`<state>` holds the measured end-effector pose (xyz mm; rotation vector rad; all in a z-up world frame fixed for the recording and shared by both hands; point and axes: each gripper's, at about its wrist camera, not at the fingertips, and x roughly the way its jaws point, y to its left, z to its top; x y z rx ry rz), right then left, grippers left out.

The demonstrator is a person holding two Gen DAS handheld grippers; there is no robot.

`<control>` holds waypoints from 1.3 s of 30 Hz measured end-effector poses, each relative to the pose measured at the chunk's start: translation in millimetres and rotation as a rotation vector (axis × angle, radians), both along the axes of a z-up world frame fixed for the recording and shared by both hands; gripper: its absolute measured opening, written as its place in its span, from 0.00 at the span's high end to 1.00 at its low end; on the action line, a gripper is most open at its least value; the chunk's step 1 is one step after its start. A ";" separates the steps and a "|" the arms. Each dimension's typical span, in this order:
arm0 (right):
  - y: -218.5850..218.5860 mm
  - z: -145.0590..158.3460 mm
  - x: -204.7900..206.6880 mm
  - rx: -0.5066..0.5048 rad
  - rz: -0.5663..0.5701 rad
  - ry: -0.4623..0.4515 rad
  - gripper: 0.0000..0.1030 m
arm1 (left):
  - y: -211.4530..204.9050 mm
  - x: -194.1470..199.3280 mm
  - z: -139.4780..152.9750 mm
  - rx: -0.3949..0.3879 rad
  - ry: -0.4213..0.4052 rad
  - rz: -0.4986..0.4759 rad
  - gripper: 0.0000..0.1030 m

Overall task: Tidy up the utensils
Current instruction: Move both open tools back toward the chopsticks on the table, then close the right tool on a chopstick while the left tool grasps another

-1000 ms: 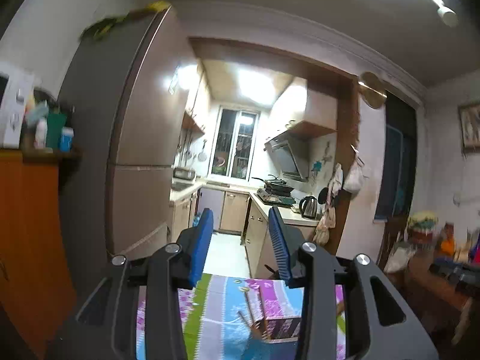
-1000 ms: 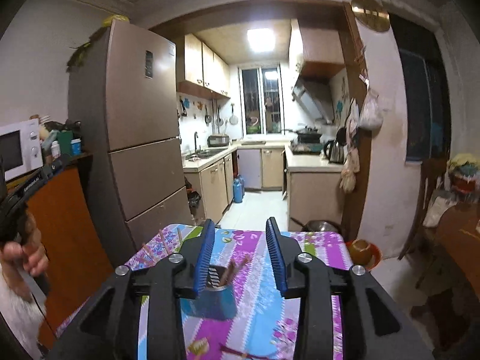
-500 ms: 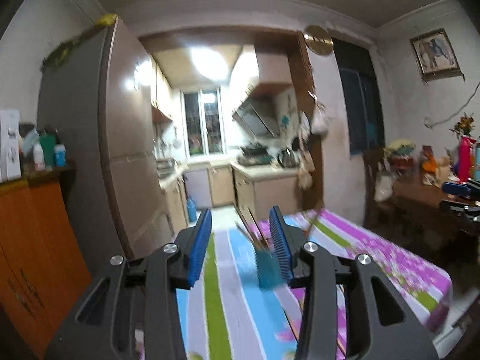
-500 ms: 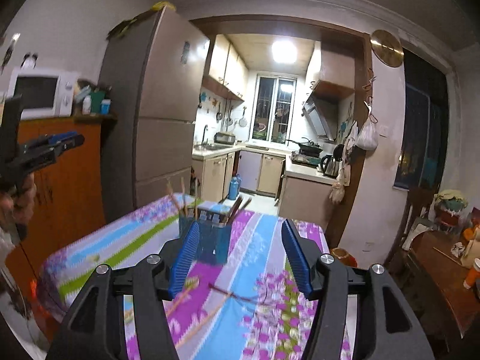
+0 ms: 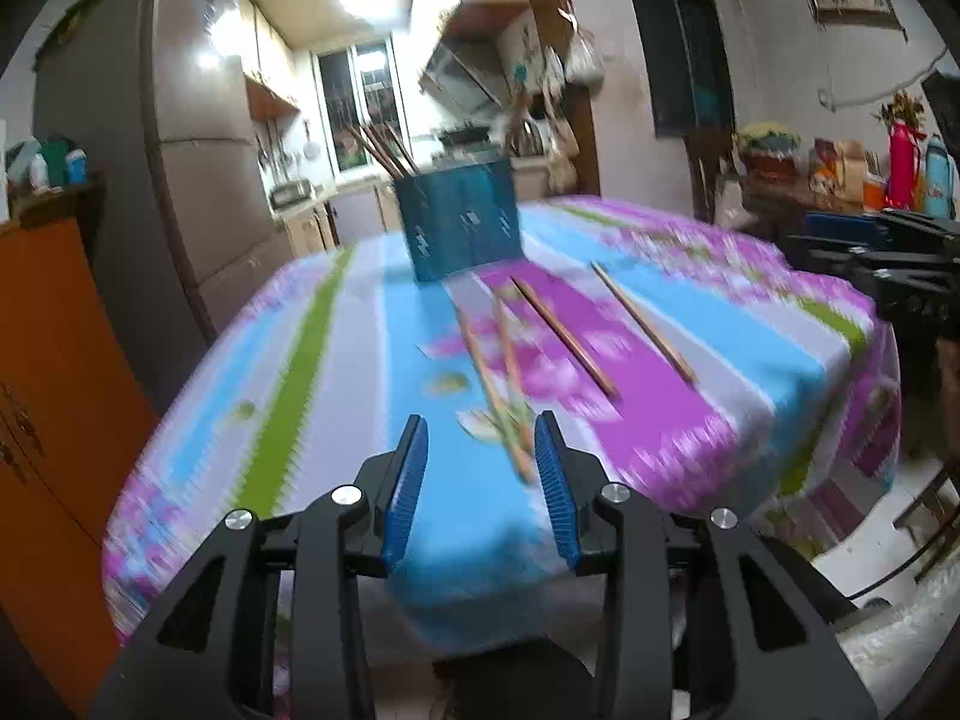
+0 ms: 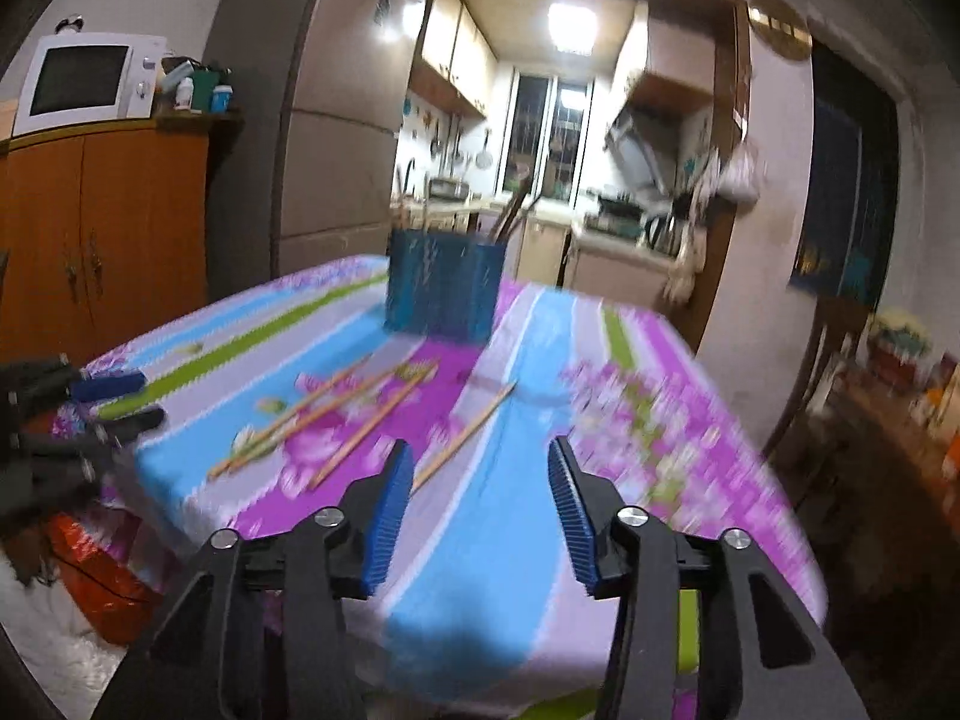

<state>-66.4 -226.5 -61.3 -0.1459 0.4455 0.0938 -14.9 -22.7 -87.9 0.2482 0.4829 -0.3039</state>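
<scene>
A blue utensil holder (image 5: 459,228) with several chopsticks standing in it sits at the far middle of the table; it also shows in the right wrist view (image 6: 443,288). Several wooden chopsticks (image 5: 561,333) lie loose on the cloth in front of it, also seen in the right wrist view (image 6: 360,414). My left gripper (image 5: 480,438) is open and empty, above the table's near edge, close to the nearest chopsticks. My right gripper (image 6: 480,462) is open and empty near the table's front edge, just right of the chopsticks. Both views are motion-blurred.
The table (image 5: 312,360) has a striped floral cloth. An orange cabinet (image 6: 102,228) with a microwave (image 6: 84,81) stands left, then a fridge (image 6: 336,138). The kitchen lies behind. A cluttered side table (image 5: 840,180) stands at the right.
Both grippers have tilted down and drawn back to the table's near edge. The holder now looks farther off and the loose chopsticks have come into view. Both jaws stay open.
</scene>
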 end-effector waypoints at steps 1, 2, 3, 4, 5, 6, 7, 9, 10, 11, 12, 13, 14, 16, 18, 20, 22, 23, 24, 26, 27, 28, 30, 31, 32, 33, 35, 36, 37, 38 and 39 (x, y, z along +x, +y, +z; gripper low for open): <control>6.9 -8.9 2.3 0.006 -0.002 0.007 0.56 | -3.6 -1.5 -4.0 0.008 -0.002 -0.004 0.65; 12.4 -15.5 3.2 0.007 -0.006 0.008 0.56 | -7.8 -2.0 -7.5 0.011 -0.010 -0.008 0.65; 16.5 -19.2 4.3 0.008 -0.008 0.009 0.56 | -9.9 -1.3 -9.1 0.006 -0.018 0.000 0.65; 21.8 -24.0 5.6 0.015 -0.008 0.015 0.56 | -8.7 -1.4 -10.1 -0.002 -0.021 0.009 0.65; 25.7 -27.8 6.4 0.026 -0.004 0.019 0.56 | -7.6 0.3 -10.6 -0.016 -0.020 0.018 0.65; 28.9 -31.4 7.4 0.031 0.000 0.023 0.56 | -6.4 1.1 -12.6 -0.019 -0.015 0.024 0.65; 30.6 -33.1 7.5 0.030 -0.002 0.024 0.56 | -8.1 0.0 -14.8 -0.014 -0.012 0.028 0.65; 33.3 -36.0 11.6 0.034 -0.008 0.029 0.56 | -12.3 4.9 -21.5 0.019 0.000 0.037 0.65; 34.0 -38.7 13.3 0.044 -0.016 0.035 0.56 | -13.8 4.2 -25.3 0.023 0.007 0.037 0.65; 34.5 -40.9 15.2 0.051 -0.025 0.039 0.56 | -14.3 4.7 -27.5 0.024 0.012 0.042 0.65; 34.8 -41.9 16.5 0.054 -0.032 0.040 0.56 | -13.7 5.9 -29.4 0.024 0.016 0.050 0.65; 34.8 -43.0 18.0 0.058 -0.040 0.042 0.56 | -12.4 7.9 -31.5 0.020 0.024 0.060 0.65; 34.4 -44.2 19.4 0.062 -0.047 0.045 0.56 | -10.1 9.3 -32.6 0.011 0.029 0.070 0.66; 33.9 -46.0 22.2 0.070 -0.060 0.051 0.56 | -6.7 11.6 -32.8 0.005 0.030 0.087 0.66; 33.0 -47.2 23.7 0.076 -0.064 0.056 0.56 | -4.6 13.1 -35.3 0.010 0.033 0.091 0.66; 33.2 -48.8 24.9 0.076 -0.069 0.059 0.56 | -3.4 14.6 -36.3 0.012 0.026 0.097 0.67; 33.2 -49.7 24.6 0.069 -0.075 0.057 0.56 | -1.7 14.9 -36.2 0.012 0.022 0.101 0.67; 32.8 -49.9 24.5 0.068 -0.078 0.056 0.56 | -0.8 16.0 -35.9 0.012 0.021 0.107 0.66; 32.5 -50.1 24.5 0.069 -0.081 0.057 0.56 | 1.0 16.7 -36.0 0.009 0.022 0.113 0.66; 31.8 -50.3 24.4 0.071 -0.089 0.056 0.56 | 5.3 19.7 -35.8 0.004 0.022 0.136 0.66; 32.0 -50.6 24.7 0.072 -0.090 0.056 0.56 | 8.3 21.4 -35.5 -0.002 0.027 0.151 0.66; 32.2 -50.8 25.1 0.073 -0.089 0.059 0.56 | 11.0 23.2 -35.1 -0.005 0.030 0.169 0.66; 33.0 -51.5 25.9 0.072 -0.091 0.060 0.56 | 15.0 25.9 -35.1 0.000 0.028 0.199 0.66; 33.5 -52.1 27.0 0.074 -0.091 0.062 0.56 | 16.2 27.3 -34.6 0.003 0.029 0.207 0.66; 34.2 -52.7 28.4 0.077 -0.089 0.067 0.56 | 16.5 27.4 -34.4 0.005 0.028 0.209 0.66; 35.2 -53.6 29.7 0.079 -0.087 0.071 0.56 | 15.6 27.0 -34.6 0.011 0.022 0.208 0.66; 37.7 -55.5 31.6 0.071 -0.083 0.073 0.56 | 13.4 26.2 -34.7 0.024 0.011 0.198 0.66; 39.0 -56.3 32.1 0.068 -0.079 0.075 0.56 | 11.7 24.8 -34.9 0.030 0.000 0.183 0.66; 40.5 -57.2 33.0 0.065 -0.077 0.077 0.57 | 10.9 24.9 -35.3 0.032 -0.005 0.171 0.66; 42.0 -59.0 34.8 0.061 -0.075 0.084 0.62 | 9.3 24.7 -36.0 0.041 -0.013 0.162 0.66; 42.8 -61.0 36.6 0.059 -0.076 0.093 0.69 | 7.9 25.0 -37.1 0.053 -0.025 0.160 0.66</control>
